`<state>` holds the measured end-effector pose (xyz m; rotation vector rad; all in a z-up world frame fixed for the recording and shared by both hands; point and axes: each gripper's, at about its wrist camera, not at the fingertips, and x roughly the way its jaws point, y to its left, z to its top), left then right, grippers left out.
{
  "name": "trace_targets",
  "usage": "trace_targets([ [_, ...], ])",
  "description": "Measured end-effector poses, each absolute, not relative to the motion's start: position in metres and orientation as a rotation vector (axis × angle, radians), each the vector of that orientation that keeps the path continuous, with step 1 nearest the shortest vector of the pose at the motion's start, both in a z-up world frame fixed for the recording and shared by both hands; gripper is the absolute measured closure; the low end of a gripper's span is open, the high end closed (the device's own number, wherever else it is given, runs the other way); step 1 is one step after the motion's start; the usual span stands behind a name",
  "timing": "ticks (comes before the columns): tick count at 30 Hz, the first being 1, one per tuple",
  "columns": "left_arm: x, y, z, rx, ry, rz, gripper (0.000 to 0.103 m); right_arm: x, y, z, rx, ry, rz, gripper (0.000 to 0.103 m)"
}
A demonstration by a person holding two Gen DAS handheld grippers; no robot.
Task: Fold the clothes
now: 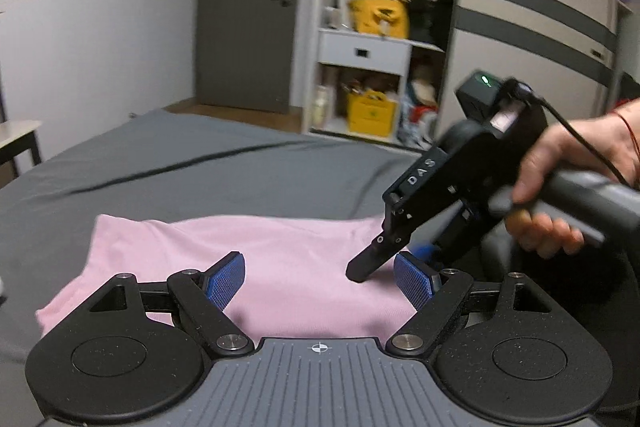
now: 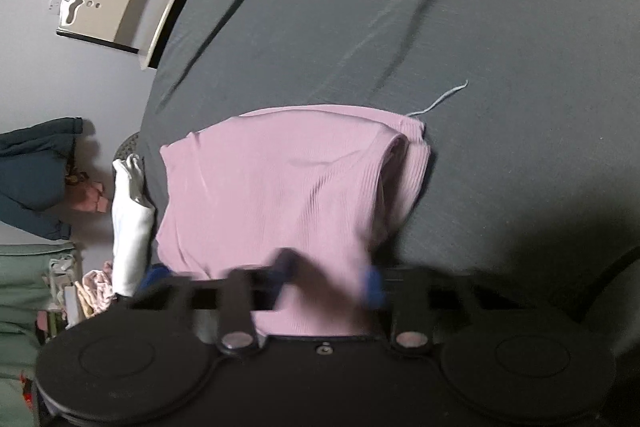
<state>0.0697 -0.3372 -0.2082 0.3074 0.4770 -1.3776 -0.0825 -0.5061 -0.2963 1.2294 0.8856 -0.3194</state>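
Both grippers work over the pink garment (image 1: 256,259), which lies partly folded at the near edge of the grey bed (image 1: 200,167). Left gripper (image 1: 320,279) hovers just above the cloth, jaws spread wide and holding nothing. Right gripper (image 1: 362,269), held in a hand (image 1: 560,187), angles down with its tip touching the fabric; its own view is blurred, jaws (image 2: 328,281) apparently parted. To fold cleanly, I judge each should pinch a near corner, both layers together, then carry it evenly toward the ribbed far edge (image 2: 416,147). Beyond stands a cluttered shelf unit (image 1: 372,47).
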Motion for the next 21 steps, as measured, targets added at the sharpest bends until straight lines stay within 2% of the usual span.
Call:
trace_targets([
  [2, 0.069, -0.340, -0.209, 0.348, 0.472, -1.374, 0.021, -0.081, -0.505, -0.294, 1.216, 0.883, -0.313, 0.089],
  [4, 0.068, -0.341, -0.211, 0.386, 0.475, -1.362, 0.021, -0.079, -0.504, -0.291, 1.202, 0.880, -0.306, 0.090],
  [14, 0.078, -0.346, -0.231, 0.351, 0.649, -1.432, 0.021, -0.073, -0.505, -0.254, 1.251, 0.795, -0.197, 0.090],
  [21, 0.079, -0.321, -0.223, 0.232, 0.629, -1.385, 0.021, -0.038, -0.492, -0.221, 1.186, 0.793, -0.115, 0.094],
])
